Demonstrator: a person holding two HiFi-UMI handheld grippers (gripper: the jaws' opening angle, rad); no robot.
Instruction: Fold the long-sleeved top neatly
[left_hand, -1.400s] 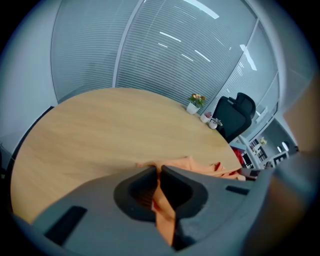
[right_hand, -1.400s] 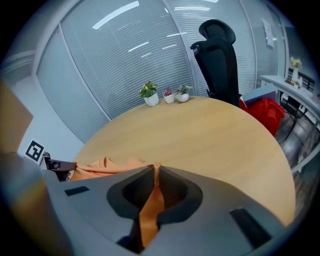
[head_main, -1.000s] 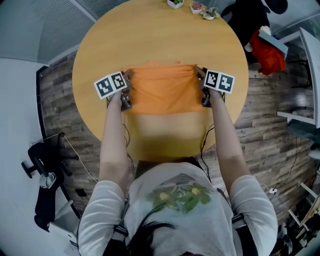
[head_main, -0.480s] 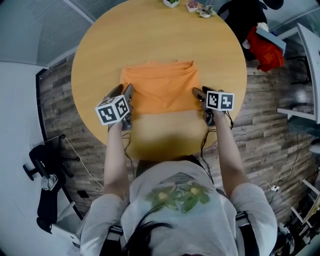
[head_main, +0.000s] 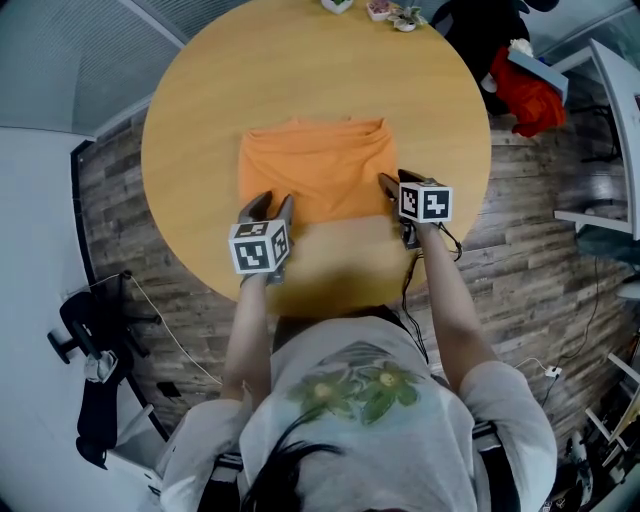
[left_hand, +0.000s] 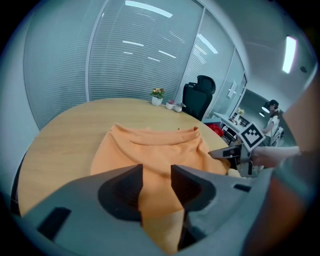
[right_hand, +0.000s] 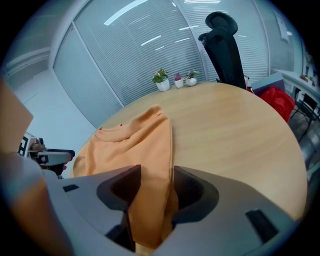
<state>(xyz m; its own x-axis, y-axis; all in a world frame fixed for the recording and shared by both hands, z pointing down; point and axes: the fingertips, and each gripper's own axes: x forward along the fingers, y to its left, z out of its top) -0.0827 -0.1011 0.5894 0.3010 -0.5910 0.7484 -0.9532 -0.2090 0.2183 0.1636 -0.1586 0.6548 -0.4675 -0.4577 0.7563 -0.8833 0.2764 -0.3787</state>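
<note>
The orange long-sleeved top lies folded into a rough square in the middle of the round wooden table. My left gripper hovers at the top's near left corner. Its jaws stand partly apart, and the cloth shows through the gap without being pinched. My right gripper is at the near right corner with its jaws wide and just starting to close. The top's right edge lies in that gap, clear of the pads. Each gripper view also catches the other gripper: the right gripper and the left gripper.
Small potted plants stand at the table's far edge. A black office chair and a red bag are beyond the table at the right. Black equipment sits on the wooden floor at the left. Glass walls with blinds stand behind.
Both grippers drew back from the top's far sides toward the person. The left one swung inward to the near edge. The right jaws opened. The top now lies flat.
</note>
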